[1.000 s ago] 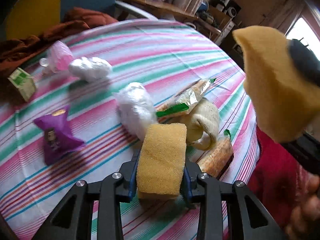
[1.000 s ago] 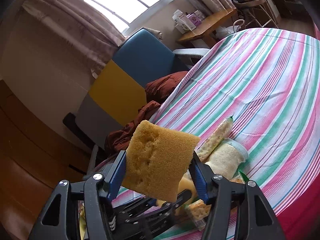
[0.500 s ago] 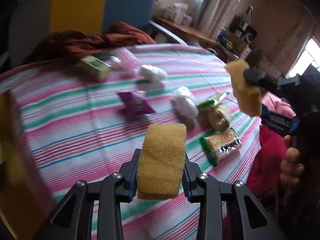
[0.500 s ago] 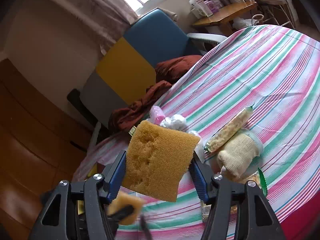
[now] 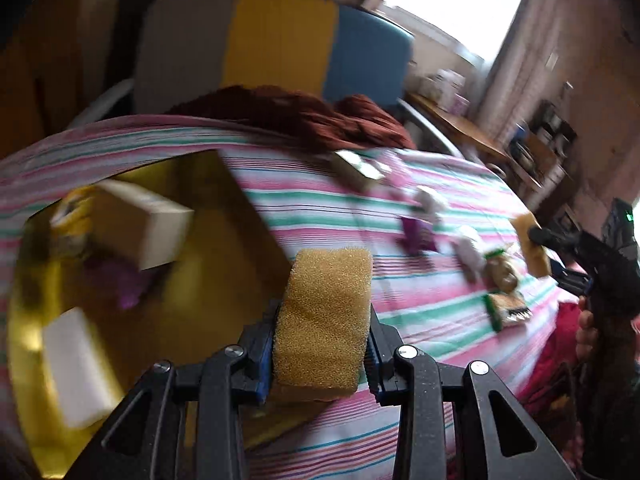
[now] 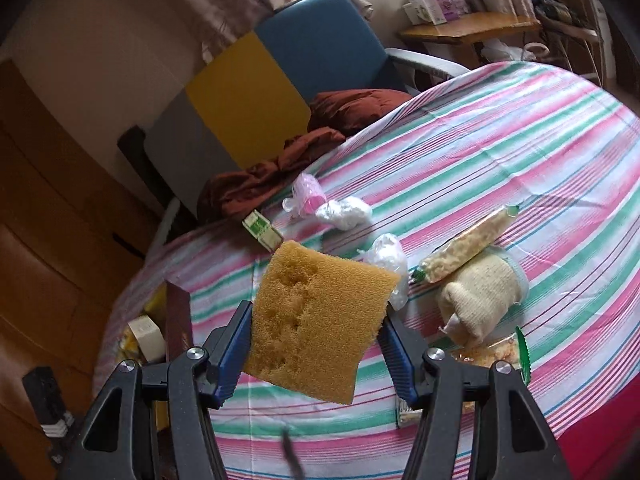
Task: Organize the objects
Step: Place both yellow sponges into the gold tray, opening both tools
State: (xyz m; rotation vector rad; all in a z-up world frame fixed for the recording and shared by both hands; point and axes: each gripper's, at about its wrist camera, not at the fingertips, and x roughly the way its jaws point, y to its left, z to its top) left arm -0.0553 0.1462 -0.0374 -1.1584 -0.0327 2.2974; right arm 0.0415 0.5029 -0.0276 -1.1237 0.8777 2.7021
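Yellow sponge (image 5: 324,320) pinched in L gripper (image 5: 320,356); R gripper (image 6: 316,344) pinching second sponge (image 6: 320,320) (both airborne).

- Left hand-held gripper (image 5: 322,354) — black plastic linkage arms, silver round screws, blue ribbed finger pads.
- Right hand-held gripper (image 6: 316,354) — same black frame, silver screws, blue ribbed pads.
- Person's red garment (image 5: 558,344).

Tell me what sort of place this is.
Most likely a lived-in home room: a table under a pink, green and white striped tablecloth, a blue, yellow and grey armchair, and a cluttered wooden side table near a curtained window.
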